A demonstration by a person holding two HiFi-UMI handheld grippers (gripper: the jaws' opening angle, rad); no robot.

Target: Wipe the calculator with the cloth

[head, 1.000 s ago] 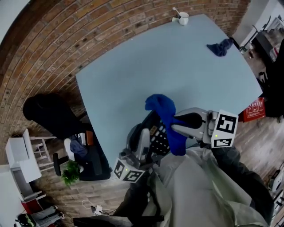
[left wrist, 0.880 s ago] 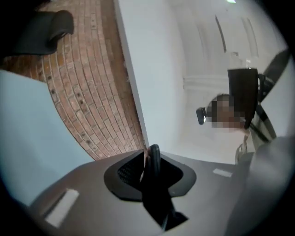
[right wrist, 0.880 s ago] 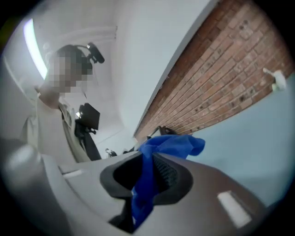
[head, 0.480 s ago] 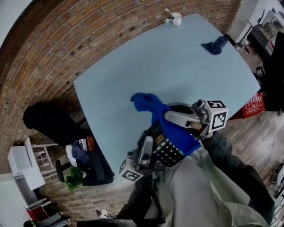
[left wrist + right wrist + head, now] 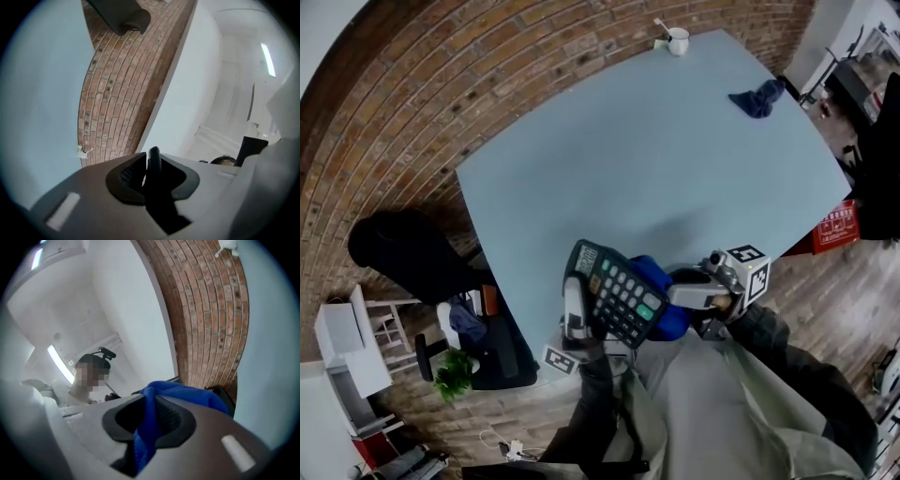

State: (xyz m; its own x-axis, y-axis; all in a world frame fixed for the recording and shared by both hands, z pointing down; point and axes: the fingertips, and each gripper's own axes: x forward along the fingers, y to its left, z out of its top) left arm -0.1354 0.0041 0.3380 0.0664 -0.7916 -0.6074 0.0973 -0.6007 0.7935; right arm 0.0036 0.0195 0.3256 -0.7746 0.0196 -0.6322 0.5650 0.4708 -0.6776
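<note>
Left fingers (image 5: 126,176) are clenched on the thin edge of the calculator (image 5: 614,292). I hold it in the air over the near edge of the desk (image 5: 628,159), keys tilted up toward my head.

Right fingers (image 5: 172,423) are clamped on a fold of the blue cloth (image 5: 654,277), which is bunched just behind the calculator's right side. I cannot tell whether it touches.

In the head view the calculator's long axis runs from upper left to lower right. My right hand is the nearer worker, so I judge the wipe should run along that axis.

Nothing is close by. A cup (image 5: 678,40) and a darker rag (image 5: 759,97) sit well apart at the far corners.
</note>
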